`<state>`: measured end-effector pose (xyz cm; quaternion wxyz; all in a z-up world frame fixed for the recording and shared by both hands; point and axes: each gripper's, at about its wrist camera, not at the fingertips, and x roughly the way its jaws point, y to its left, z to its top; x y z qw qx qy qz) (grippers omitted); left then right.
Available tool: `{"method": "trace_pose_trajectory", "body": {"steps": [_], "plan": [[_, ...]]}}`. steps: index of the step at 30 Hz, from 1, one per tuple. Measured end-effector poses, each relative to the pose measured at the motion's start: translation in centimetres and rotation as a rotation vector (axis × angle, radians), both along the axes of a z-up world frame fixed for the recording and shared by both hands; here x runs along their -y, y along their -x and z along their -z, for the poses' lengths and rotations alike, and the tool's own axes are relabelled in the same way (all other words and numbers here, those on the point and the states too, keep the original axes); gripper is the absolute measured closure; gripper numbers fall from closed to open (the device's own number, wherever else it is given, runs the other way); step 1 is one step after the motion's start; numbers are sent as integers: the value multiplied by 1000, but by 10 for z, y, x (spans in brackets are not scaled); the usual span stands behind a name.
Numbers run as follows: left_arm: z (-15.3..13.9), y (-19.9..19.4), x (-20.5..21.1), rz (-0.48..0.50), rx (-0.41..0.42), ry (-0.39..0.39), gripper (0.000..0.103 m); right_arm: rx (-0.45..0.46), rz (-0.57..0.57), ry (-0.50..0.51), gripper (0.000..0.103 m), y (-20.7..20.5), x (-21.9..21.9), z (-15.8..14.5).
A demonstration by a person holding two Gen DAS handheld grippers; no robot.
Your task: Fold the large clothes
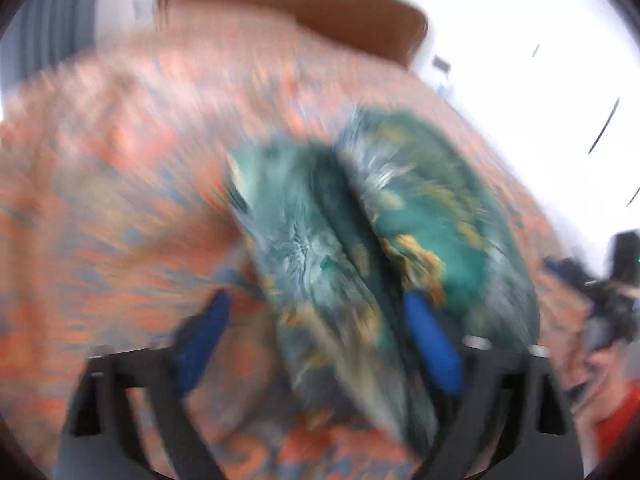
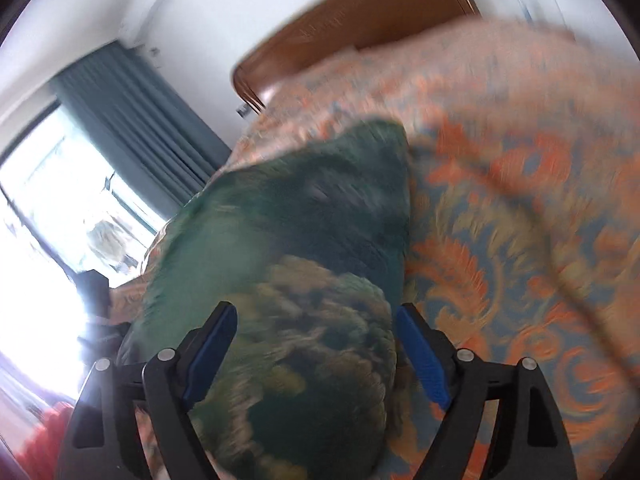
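A green garment with a gold and white pattern [image 1: 360,232] lies folded in a thick bundle on the orange patterned bedspread [image 1: 120,180]. My left gripper [image 1: 320,312] is open, its blue fingers [image 1: 432,344] on either side of the bundle's near end. In the right wrist view the same green garment [image 2: 304,264] fills the middle. My right gripper [image 2: 316,320] is open with the garment between its blue fingers [image 2: 420,352]. Both views are blurred by motion.
A wooden headboard [image 1: 304,4] stands at the far end of the bed against a white wall. A blue-grey curtain [image 2: 132,120] and a bright window [image 2: 60,200] are at the left. A person in red [image 1: 608,412] is at the right edge.
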<state>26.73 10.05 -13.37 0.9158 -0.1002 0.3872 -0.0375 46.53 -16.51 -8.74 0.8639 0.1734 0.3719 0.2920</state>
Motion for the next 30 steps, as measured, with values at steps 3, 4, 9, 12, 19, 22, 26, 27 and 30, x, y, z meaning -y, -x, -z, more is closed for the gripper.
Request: {"method": "trace_pose_trajectory", "body": {"steps": [3, 4, 9, 12, 19, 22, 26, 27, 30], "plan": [[-36, 78, 30, -84, 173, -182, 1, 194, 15, 135, 6, 56, 5, -44], [-42, 87, 17, -109, 199, -214, 1, 257, 27, 175, 5, 82, 7, -58], [-72, 119, 34, -253, 288, -281, 0, 440, 124, 344, 1, 182, 11, -90], [-66, 144, 48, -353, 378, -329, 0, 459, 197, 345, 1, 233, 17, -90], [-63, 202, 69, -402, 329, -258, 0, 333, 274, 333, 1, 303, 26, -77], [-55, 210, 73, -368, 281, -262, 0, 341, 298, 372, 1, 322, 25, -74], [-46, 214, 73, -317, 242, -243, 0, 348, 312, 423, 1, 341, 21, -76], [-45, 215, 72, -308, 236, -242, 0, 345, 313, 419, 1, 344, 20, -75], [-44, 215, 72, -297, 225, -256, 0, 334, 324, 412, 1, 349, 17, -76]]}}
